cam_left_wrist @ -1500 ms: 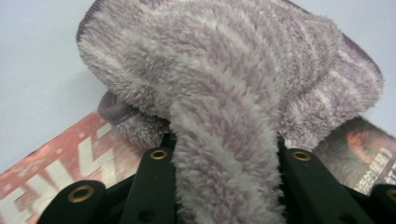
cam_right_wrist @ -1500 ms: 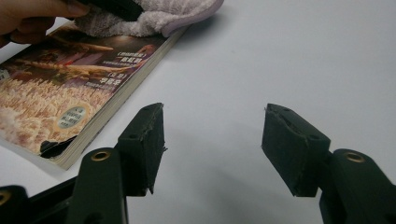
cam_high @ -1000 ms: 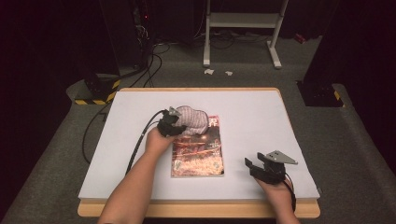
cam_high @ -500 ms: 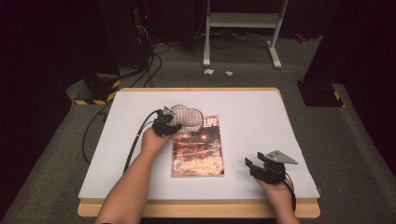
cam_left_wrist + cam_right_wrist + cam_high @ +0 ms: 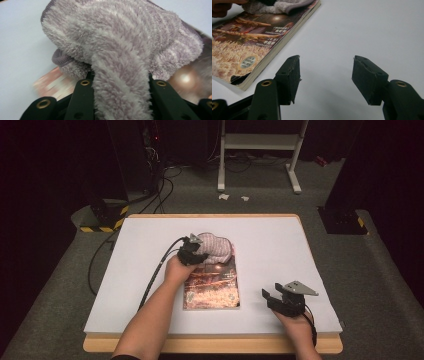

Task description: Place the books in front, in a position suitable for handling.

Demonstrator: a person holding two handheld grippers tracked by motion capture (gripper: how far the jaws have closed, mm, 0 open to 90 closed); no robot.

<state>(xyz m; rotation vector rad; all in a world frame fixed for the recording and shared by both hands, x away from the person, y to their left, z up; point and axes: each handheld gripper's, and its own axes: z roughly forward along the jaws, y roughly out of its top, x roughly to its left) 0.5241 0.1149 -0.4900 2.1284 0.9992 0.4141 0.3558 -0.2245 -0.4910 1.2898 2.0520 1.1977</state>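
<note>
left gripper [image 5: 196,251] clamped on fuzzy cloth [image 5: 216,247], frame centre, over top edge of book [image 5: 212,285] | right gripper [image 5: 274,297] lower right, jaws apart, nothing between, resting on white table [image 5: 270,245]

Fluffy cloth [image 5: 130,47]: pale lilac-grey, faint stripes, darker mauve hem. Book [image 5: 212,287] cover: reddish-brown, golden speckle, white lettering. Table [image 5: 280,245] top white, wooden edge. Gripper jaws black.
</note>
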